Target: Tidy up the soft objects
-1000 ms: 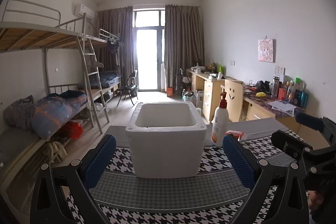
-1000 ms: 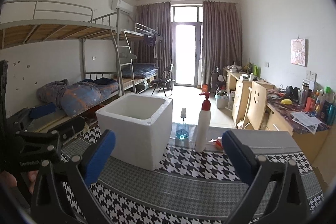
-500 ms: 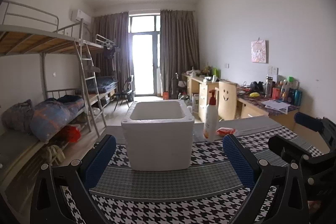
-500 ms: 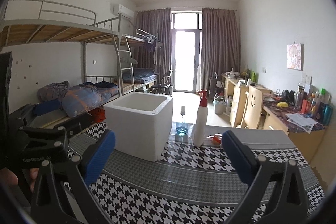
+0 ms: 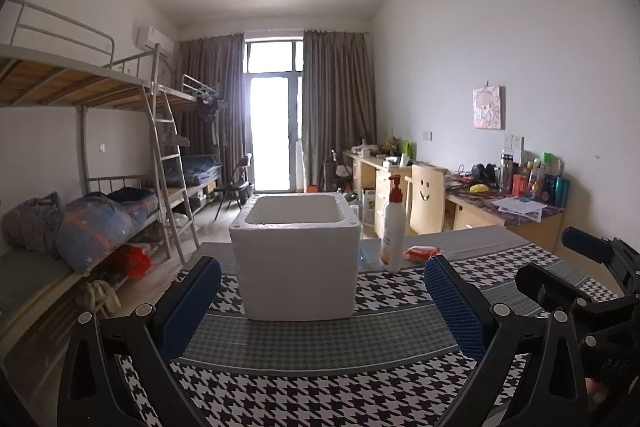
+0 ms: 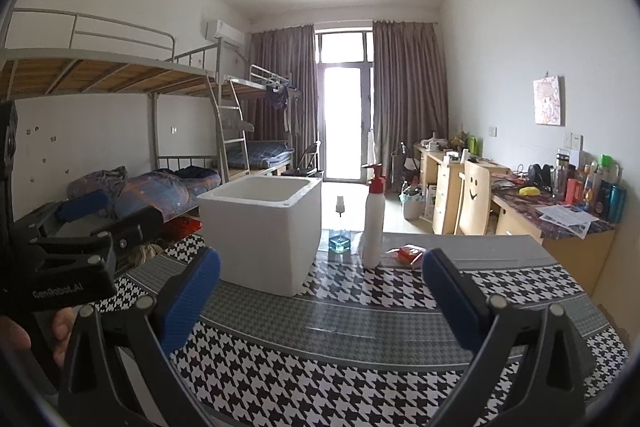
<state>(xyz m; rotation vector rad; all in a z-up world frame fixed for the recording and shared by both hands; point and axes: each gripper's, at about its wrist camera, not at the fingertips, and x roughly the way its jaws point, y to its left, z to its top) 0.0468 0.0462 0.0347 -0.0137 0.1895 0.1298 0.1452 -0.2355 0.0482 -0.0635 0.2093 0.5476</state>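
**Both grippers drawn back, box now farther off**

While both tools hang spread wide and empty over the houndstooth-patterned cloth counter (image 5: 304, 351), the square white foam box (image 5: 296, 259) sits smaller in view than it did a second ago, so the pair has pulled back from it. The left gripper (image 5: 322, 301) faces the box head-on; the right gripper (image 6: 320, 293) sees it off to the left. Beside the box stand a white pump bottle with a red top (image 6: 372, 227) and a small clear bottle of blue liquid (image 6: 340, 233), with a flat red packet (image 6: 408, 253) lying just past them. Nothing clearly soft shows on the counter, and the box interior is hidden from here. This retreat likely means the sorting is either done or not yet begun.
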